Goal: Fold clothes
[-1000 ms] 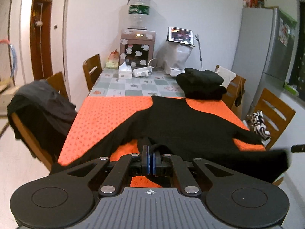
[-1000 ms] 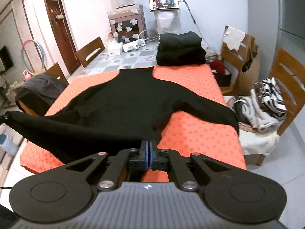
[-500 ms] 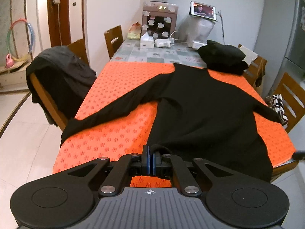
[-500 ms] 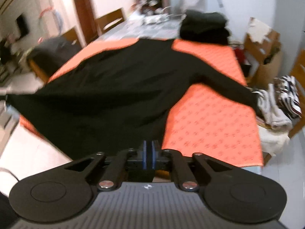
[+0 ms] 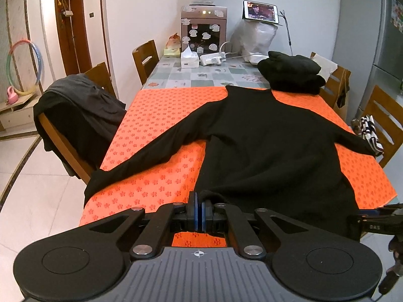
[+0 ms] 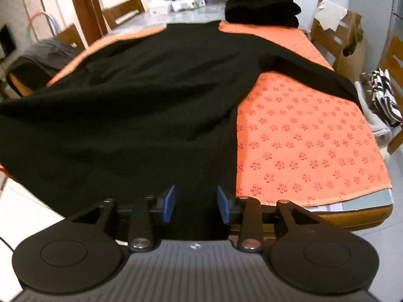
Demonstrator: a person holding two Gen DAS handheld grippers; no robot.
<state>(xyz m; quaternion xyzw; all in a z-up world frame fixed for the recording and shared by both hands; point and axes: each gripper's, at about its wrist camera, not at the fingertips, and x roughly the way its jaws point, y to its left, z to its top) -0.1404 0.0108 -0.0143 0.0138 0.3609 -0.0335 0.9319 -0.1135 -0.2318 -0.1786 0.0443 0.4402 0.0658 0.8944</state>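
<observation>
A black long-sleeved sweater lies spread flat on the orange mat, collar towards the far end, both sleeves reaching out to the table's sides. My left gripper is shut on the sweater's hem at its near left corner. In the right wrist view the same sweater fills the left half, its hem draped over the near table edge. My right gripper stands open at the hem's near right corner, with black cloth lying between its blue pads. The right gripper's body shows at the left wrist view's right edge.
A stack of folded black clothes sits beyond the collar. A water dispenser, tissue box and tablet stand at the far end. A chair draped with a dark garment is on the left; chairs and striped clothing on the right.
The sweater went from lifted and stretched to lying flat on the mat as both grippers drew back to the near edge. The right gripper opened and let go of the hem.
</observation>
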